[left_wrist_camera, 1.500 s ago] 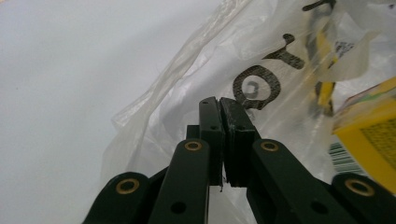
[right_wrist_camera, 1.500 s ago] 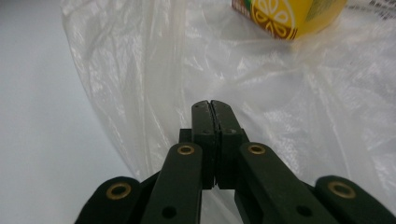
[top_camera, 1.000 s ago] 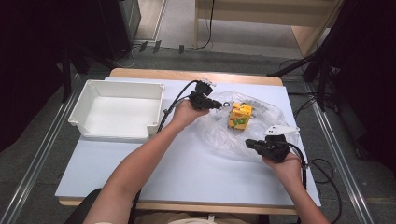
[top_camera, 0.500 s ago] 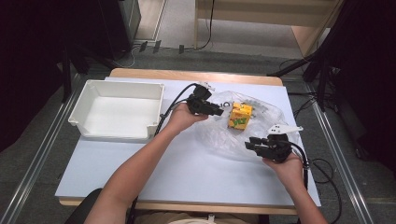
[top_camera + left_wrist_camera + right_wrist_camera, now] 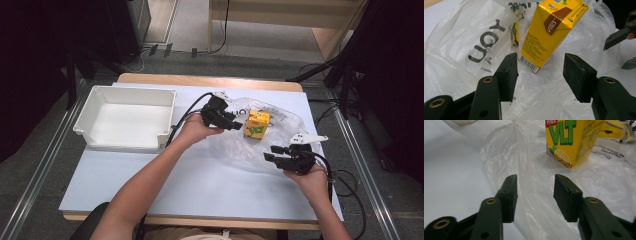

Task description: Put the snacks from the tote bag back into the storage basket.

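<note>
Both tongs, left (image 5: 239, 124) and right (image 5: 272, 154), have just spread, pinching nothing; yellow carton (image 5: 257, 124) stands upright.

Even, diffuse overhead lighting falls on the pale blue table (image 5: 150, 185), which reads bright against dark, underexposed surroundings to either side in the high view. Shadows are soft and short, as under the white tray (image 5: 125, 122). The high view is slightly soft and low in detail. In the left gripper view, the clear plastic bag (image 5: 461, 50) shows pale glare on its folds, and the yellow carton (image 5: 546, 37) is fairly sharp while the nearest jaw parts blur. In the right gripper view, the table at left is washed nearly white, and the picture's upper edge is softened.
</note>
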A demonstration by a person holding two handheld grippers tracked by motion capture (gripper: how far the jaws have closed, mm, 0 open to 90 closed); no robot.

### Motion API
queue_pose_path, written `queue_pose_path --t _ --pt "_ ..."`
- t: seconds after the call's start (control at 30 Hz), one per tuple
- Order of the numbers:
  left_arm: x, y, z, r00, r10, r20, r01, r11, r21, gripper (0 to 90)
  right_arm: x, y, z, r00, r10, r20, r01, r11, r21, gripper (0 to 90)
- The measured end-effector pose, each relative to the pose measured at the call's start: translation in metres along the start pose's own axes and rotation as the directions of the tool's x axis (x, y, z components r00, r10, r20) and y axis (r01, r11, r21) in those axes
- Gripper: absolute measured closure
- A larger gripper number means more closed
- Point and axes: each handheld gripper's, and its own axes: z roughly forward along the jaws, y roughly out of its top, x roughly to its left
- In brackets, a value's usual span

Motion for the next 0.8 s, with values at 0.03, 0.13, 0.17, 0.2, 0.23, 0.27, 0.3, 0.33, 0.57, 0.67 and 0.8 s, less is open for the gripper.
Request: queue_pose_path --t 0.03,0.13,0.17,0.2,0.23,0.27,0.3,0.33,0.57,0.67,0.8 --pt "0.0 0.0 0.001 1.0 -0.001 0.003 0.001 1.0 -0.001 44.9 -0.001 0.0 0.0 1.0 0.003 -0.001 -0.003 1.0 0.001 51.3" --pt "-0.003 0.0 0.004 0.9999 -0.003 0.013 0.003 1.0 -0.002 42.5 -0.003 -0.001 -0.001 0.9998 0.021 -0.002 -0.021 1.0 -0.006 47.7" --pt "-0.003 0.0 0.005 0.9999 -0.001 0.012 0.001 1.0 0.0 42.0 -0.004 -0.001 -0.001 0.9997 0.025 -0.001 -0.025 1.0 -0.013 47.4" --pt "-0.004 0.0 0.006 0.9999 0.006 0.013 -0.006 1.0 -0.001 41.4 -0.004 -0.001 -0.002 0.9997 0.026 -0.005 -0.026 1.0 -0.017 47.1" --pt "-0.004 0.0 0.007 0.9999 0.009 0.011 -0.009 1.0 -0.003 40.7 -0.004 0.0 -0.002 0.9996 0.028 -0.006 -0.028 0.999 -0.02 47.0" --pt "-0.004 0.0 0.009 0.9999 0.008 0.013 -0.008 0.9999 -0.008 40.6 -0.004 0.0 -0.002 0.9996 0.028 -0.006 -0.028 0.999 -0.023 46.9" --pt "-0.004 0.0 0.01 0.9999 0.008 0.012 -0.008 0.9999 -0.008 40.6 -0.004 0.0 -0.002 0.9996 0.028 -0.008 -0.028 0.999 -0.023 46.9" --pt "-0.003 0.0 0.011 0.9997 0.022 0.008 -0.022 0.9998 -0.004 40.7 -0.004 0.0 -0.002 0.9997 0.025 -0.006 -0.025 0.999 -0.02 46.9" --pt "-0.001 0.003 0.017 0.9998 0.018 0.012 -0.018 0.9997 -0.016 40.9 -0.003 -0.001 -0.001 0.9996 0.024 -0.018 -0.024 1.0 -0.009 47.1" --pt "-0.001 0.005 0.019 0.9997 0.02 0.014 -0.019 0.9995 -0.024 41.0 -0.002 -0.003 -0.001 0.9995 0.019 -0.025 -0.019 1.0 -0.003 47.2" --pt "-0.002 0.011 0.023 0.9995 0.03 0.013 -0.029 0.9995 -0.011 40.8 0.0 -0.008 -0.001 0.9995 0.009 -0.03 -0.009 1.0 -0.008 45.6"
